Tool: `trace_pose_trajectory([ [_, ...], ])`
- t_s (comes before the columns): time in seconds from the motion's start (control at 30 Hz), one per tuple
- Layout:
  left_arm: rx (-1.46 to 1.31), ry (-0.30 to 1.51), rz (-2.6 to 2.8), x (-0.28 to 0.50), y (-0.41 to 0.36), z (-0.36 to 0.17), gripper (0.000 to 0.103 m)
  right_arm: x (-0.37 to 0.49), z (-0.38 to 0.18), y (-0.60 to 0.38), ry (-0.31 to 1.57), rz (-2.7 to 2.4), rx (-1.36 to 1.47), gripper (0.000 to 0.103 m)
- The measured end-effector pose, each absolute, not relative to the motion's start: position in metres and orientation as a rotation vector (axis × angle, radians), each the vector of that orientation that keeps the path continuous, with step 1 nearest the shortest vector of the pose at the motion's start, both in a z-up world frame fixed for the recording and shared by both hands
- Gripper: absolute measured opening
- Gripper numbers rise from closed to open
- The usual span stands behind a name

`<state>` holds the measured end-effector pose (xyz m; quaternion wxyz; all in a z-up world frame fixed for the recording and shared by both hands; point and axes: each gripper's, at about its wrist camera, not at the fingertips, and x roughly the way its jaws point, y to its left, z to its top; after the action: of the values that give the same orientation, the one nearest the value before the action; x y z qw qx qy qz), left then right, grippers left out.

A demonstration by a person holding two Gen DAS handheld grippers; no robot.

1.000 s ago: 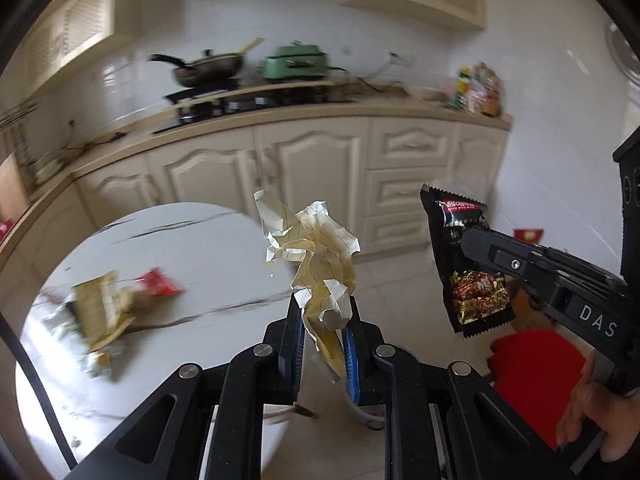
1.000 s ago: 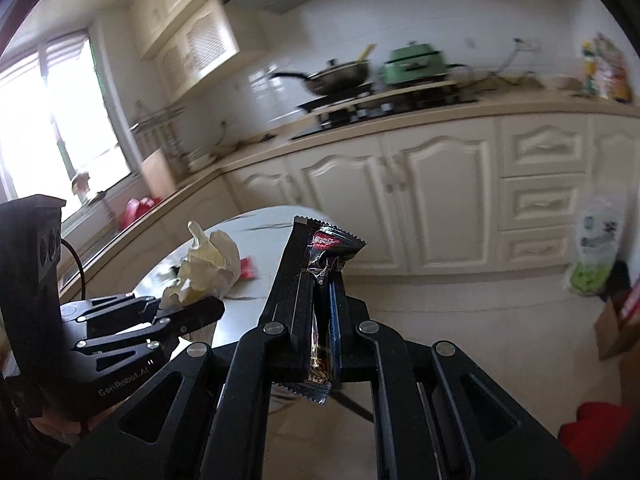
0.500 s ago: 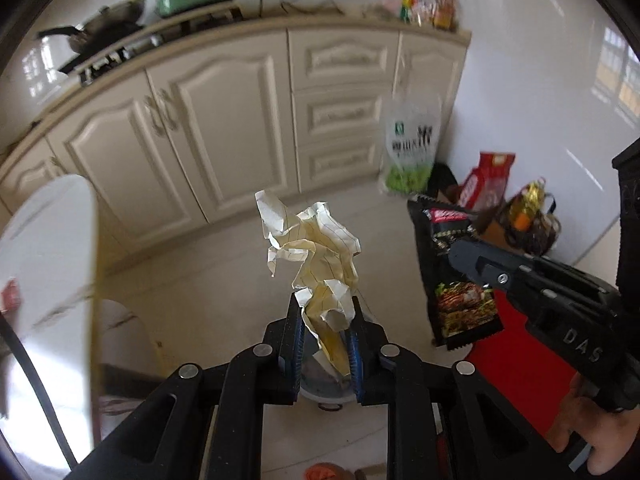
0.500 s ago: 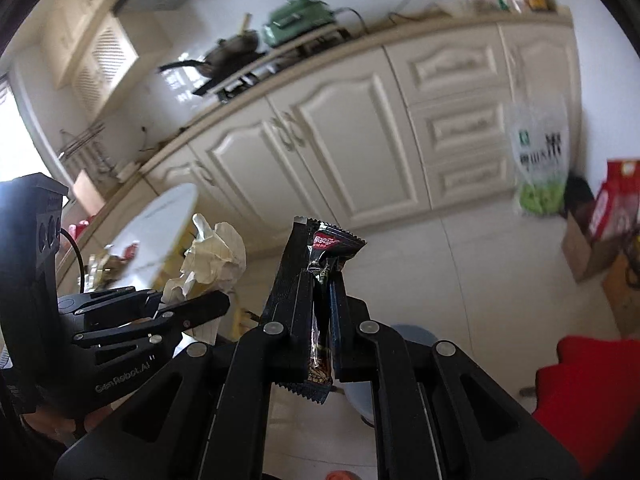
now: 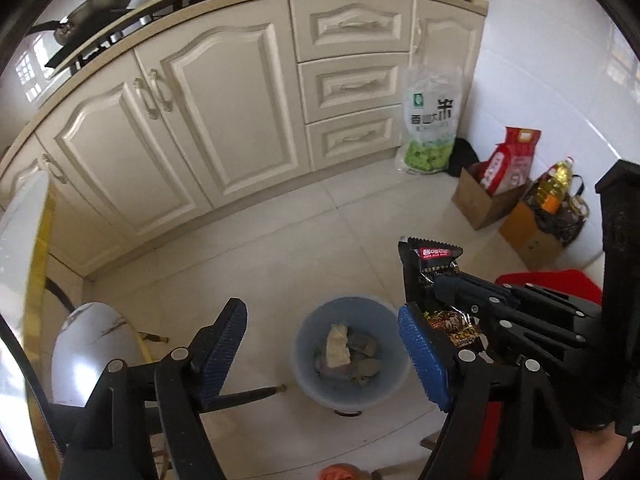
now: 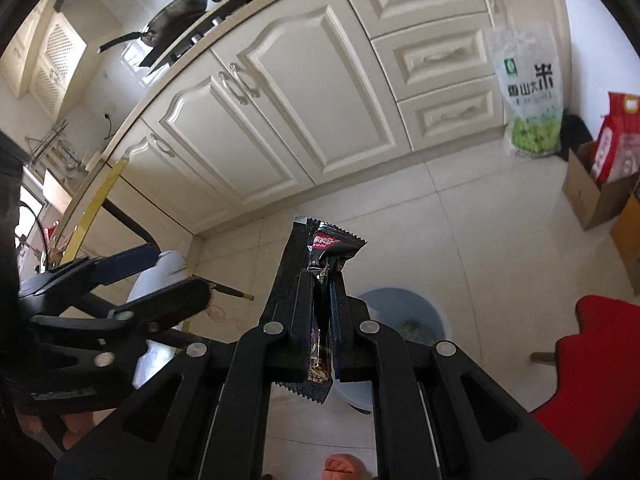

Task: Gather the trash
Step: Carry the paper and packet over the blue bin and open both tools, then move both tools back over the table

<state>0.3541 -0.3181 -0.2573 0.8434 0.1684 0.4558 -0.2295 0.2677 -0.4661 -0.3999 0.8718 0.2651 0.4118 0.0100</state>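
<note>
The left gripper [image 5: 322, 354] has sprung wide, its paper [image 5: 338, 346] now in the bin [image 5: 308, 328]; the right gripper [image 6: 320, 280] above it clamps the wrapper [image 6: 334, 246], next to drop.

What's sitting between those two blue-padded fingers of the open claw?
In the left wrist view, the left gripper stands open over a blue trash bin on the floor, which holds crumpled paper and other scraps. Nothing is gripped between the fingers.

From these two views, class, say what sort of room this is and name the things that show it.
Most likely a home kitchen: cream cabinets under a countertop, a frying pan on a stove, and a bag of rice leaning on the drawers. A blue waste bin stands on the tiled floor.
</note>
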Motion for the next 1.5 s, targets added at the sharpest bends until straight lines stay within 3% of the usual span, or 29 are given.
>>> trace_pose_trajectory([
  [0.07,0.343,0.953,-0.478,0.346,-0.313,-0.251,0.076,0.271,-0.400,-0.462,0.851,0.017,0.559,0.014],
  [0.13,0.336,0.930,-0.466,0.335,-0.306,-0.242,0.077,0.274,-0.397,-0.458,0.845,0.015,0.549,0.029],
  [0.17,0.332,0.915,-0.456,0.326,-0.300,-0.234,0.078,0.274,-0.394,-0.457,0.831,0.013,0.544,0.050],
  [0.2,0.330,0.908,-0.457,0.320,-0.296,-0.230,0.078,0.274,-0.392,-0.455,0.829,0.013,0.543,0.062],
  [0.37,0.309,0.827,-0.465,0.275,-0.269,-0.193,0.083,0.259,-0.361,-0.442,0.796,-0.001,0.519,0.063],
  [0.43,0.288,0.783,-0.466,0.257,-0.255,-0.177,0.085,0.249,-0.339,-0.435,0.768,-0.020,0.488,0.069],
  [0.57,0.256,0.691,-0.460,0.213,-0.222,-0.146,0.090,0.224,-0.289,-0.416,0.701,-0.047,0.423,0.092],
  [0.8,0.188,0.507,-0.390,0.128,-0.136,-0.100,0.096,0.184,-0.200,-0.351,0.557,-0.006,0.298,0.102],
  [1.03,0.129,0.391,-0.293,0.036,-0.037,-0.085,0.102,0.170,-0.139,-0.270,0.466,0.059,0.202,0.103],
  [1.23,0.080,0.343,-0.204,-0.019,0.040,-0.085,0.102,0.179,-0.117,-0.200,0.454,0.135,0.140,0.103],
  [1.5,0.015,0.381,-0.073,-0.029,0.119,-0.094,0.102,0.221,-0.126,-0.133,0.508,0.200,0.084,0.103],
])
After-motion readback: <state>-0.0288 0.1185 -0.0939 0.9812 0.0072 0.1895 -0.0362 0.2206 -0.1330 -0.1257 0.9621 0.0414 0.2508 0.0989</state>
